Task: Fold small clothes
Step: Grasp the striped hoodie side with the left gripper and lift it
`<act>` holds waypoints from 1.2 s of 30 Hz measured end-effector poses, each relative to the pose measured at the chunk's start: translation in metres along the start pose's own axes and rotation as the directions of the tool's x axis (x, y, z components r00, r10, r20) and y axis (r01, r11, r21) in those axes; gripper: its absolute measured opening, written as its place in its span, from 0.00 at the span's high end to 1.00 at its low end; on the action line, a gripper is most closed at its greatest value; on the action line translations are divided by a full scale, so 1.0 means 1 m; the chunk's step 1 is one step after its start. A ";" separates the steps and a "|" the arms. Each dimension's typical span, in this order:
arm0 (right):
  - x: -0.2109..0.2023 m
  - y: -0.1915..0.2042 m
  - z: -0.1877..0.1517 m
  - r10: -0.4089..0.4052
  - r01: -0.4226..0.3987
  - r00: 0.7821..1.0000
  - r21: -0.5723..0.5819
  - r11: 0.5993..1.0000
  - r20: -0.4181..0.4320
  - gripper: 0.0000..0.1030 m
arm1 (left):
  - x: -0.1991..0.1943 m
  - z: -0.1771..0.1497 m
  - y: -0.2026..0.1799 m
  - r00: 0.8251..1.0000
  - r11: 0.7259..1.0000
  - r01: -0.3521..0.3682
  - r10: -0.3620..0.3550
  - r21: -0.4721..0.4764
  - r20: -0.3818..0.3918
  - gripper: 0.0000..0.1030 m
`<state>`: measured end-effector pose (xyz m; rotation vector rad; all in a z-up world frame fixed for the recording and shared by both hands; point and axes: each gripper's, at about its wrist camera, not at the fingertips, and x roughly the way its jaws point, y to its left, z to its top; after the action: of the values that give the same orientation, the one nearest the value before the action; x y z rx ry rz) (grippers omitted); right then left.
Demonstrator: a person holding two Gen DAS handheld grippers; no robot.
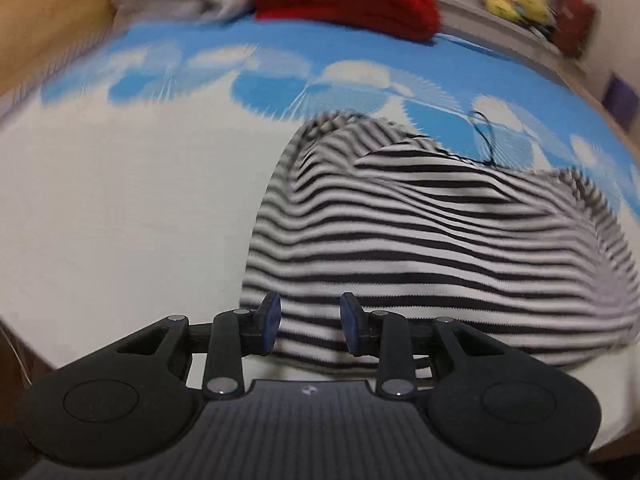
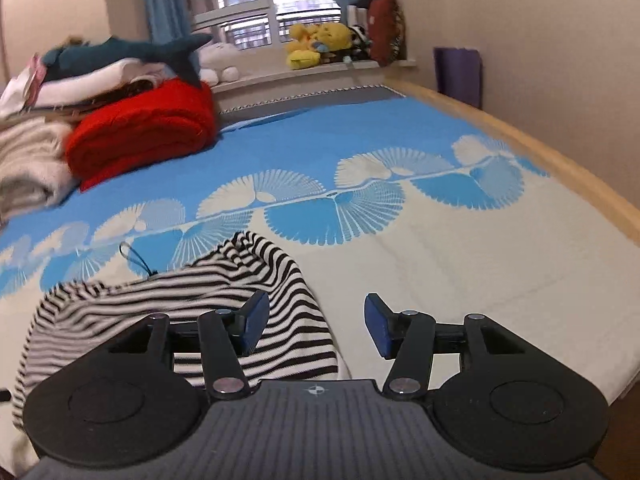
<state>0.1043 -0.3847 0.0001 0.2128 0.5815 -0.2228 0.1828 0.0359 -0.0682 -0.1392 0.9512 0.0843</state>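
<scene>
A black-and-white striped garment (image 1: 420, 232) lies crumpled on the bed, with a thin black cord (image 1: 484, 136) at its far edge. My left gripper (image 1: 310, 322) hovers over its near edge, blue pads apart, and the stripes show through the gap with no pad pressing on them. In the right wrist view the same garment (image 2: 208, 304) lies at lower left. My right gripper (image 2: 316, 328) is open at the garment's right edge; its left finger (image 2: 254, 322) is over the cloth and its right finger (image 2: 378, 328) over bare sheet.
The bed's blue and white fan-patterned sheet (image 2: 360, 200) spreads ahead, with a wooden bed edge (image 2: 560, 160) on the right. A folded red blanket (image 2: 148, 132), pale folded clothes (image 2: 28, 160) and a plush shark (image 2: 128, 54) are stacked at the far left. Yellow plush toys (image 2: 320, 42) sit on the windowsill.
</scene>
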 end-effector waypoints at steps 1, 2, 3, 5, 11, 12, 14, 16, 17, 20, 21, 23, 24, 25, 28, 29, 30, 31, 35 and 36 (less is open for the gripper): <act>0.000 0.002 0.000 0.005 -0.005 1.000 -0.010 1.000 0.000 0.46 | 0.003 0.000 0.006 1.000 0.999 0.009 -0.010 -0.041 -0.020 0.65; 0.000 0.002 -0.001 0.007 -0.007 1.000 -0.014 1.000 0.000 0.46 | 0.005 0.002 0.010 0.999 0.998 0.010 -0.012 -0.060 -0.031 0.65; 0.000 0.002 -0.002 0.004 -0.004 1.000 -0.016 1.000 -0.002 0.45 | 0.006 0.003 0.013 0.999 0.997 0.008 -0.011 -0.072 -0.037 0.65; 0.002 0.001 -0.004 0.000 0.000 1.000 -0.012 1.000 -0.011 0.45 | 0.008 0.004 0.018 0.999 0.996 0.008 -0.013 -0.093 -0.049 0.65; 0.005 -0.001 -0.010 -0.017 0.016 0.999 -0.037 0.999 -0.031 0.44 | 0.013 0.006 0.026 0.997 0.994 0.017 -0.025 -0.112 -0.073 0.64; 0.006 -0.002 -0.011 -0.019 0.018 0.999 -0.041 0.999 -0.034 0.44 | 0.014 0.006 0.028 0.997 0.992 0.021 -0.031 -0.122 -0.077 0.64; 0.007 -0.005 -0.013 -0.028 0.026 0.999 -0.048 0.998 -0.039 0.44 | 0.017 0.007 0.037 0.995 0.987 0.032 -0.046 -0.160 -0.084 0.64; 0.008 -0.009 -0.013 -0.038 0.036 0.998 -0.041 0.999 -0.044 0.44 | 0.021 0.009 0.052 0.993 0.970 0.032 -0.059 -0.240 -0.103 0.58; 0.008 -0.011 -0.012 -0.041 0.040 0.998 -0.028 0.999 -0.043 0.44 | 0.023 0.011 0.062 0.990 0.953 0.042 -0.080 -0.299 -0.116 0.57; 0.008 -0.018 -0.010 -0.042 0.043 0.998 0.025 0.999 -0.042 0.44 | 0.033 0.010 0.086 0.974 0.884 0.086 -0.173 -0.459 -0.150 0.57; 0.007 -0.020 -0.009 -0.037 0.039 0.998 0.045 0.998 -0.041 0.43 | 0.036 0.009 0.092 0.966 0.860 0.096 -0.201 -0.501 -0.161 0.55; 0.007 -0.022 -0.008 -0.028 0.031 0.999 0.062 0.998 -0.041 0.42 | 0.040 0.007 0.097 0.958 0.834 0.092 -0.223 -0.545 -0.180 0.53; 0.007 -0.022 -0.008 -0.028 0.031 0.999 0.063 0.998 -0.039 0.42 | 0.042 0.006 0.098 0.955 0.826 0.086 -0.227 -0.557 -0.189 0.52; 0.008 -0.023 -0.007 -0.029 0.032 0.999 0.062 0.998 -0.039 0.41 | 0.044 0.004 0.099 0.952 0.820 0.079 -0.230 -0.567 -0.200 0.51; 0.012 -0.027 -0.007 -0.034 0.037 0.998 0.072 0.997 -0.051 0.41 | 0.052 0.001 0.096 0.944 0.814 0.050 -0.228 -0.578 -0.240 0.50; 0.013 -0.028 -0.006 -0.033 0.038 0.998 0.078 0.996 -0.055 0.41 | 0.054 0.000 0.095 0.946 0.819 0.042 -0.217 -0.573 -0.242 0.50; 0.013 -0.030 -0.006 -0.033 0.038 0.998 0.085 0.996 -0.059 0.41 | 0.055 0.000 0.092 0.949 0.828 0.036 -0.203 -0.560 -0.239 0.50; 0.014 -0.031 -0.006 -0.033 0.039 0.998 0.090 0.995 -0.062 0.41 | 0.055 0.002 0.088 0.954 0.842 0.033 -0.187 -0.538 -0.234 0.50; 0.013 -0.032 -0.006 -0.029 0.035 0.998 0.093 0.995 -0.062 0.41 | 0.059 0.006 0.069 0.969 0.892 0.024 -0.132 -0.452 -0.210 0.56; 0.012 -0.033 -0.007 -0.030 0.035 0.998 0.093 0.995 -0.062 0.41 | 0.059 0.007 0.066 0.973 0.899 0.018 -0.117 -0.437 -0.201 0.76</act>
<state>0.1014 -0.4160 -0.0169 0.3020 0.6356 -0.2763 0.2138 0.1027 -0.1183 -0.6054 1.1412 0.2202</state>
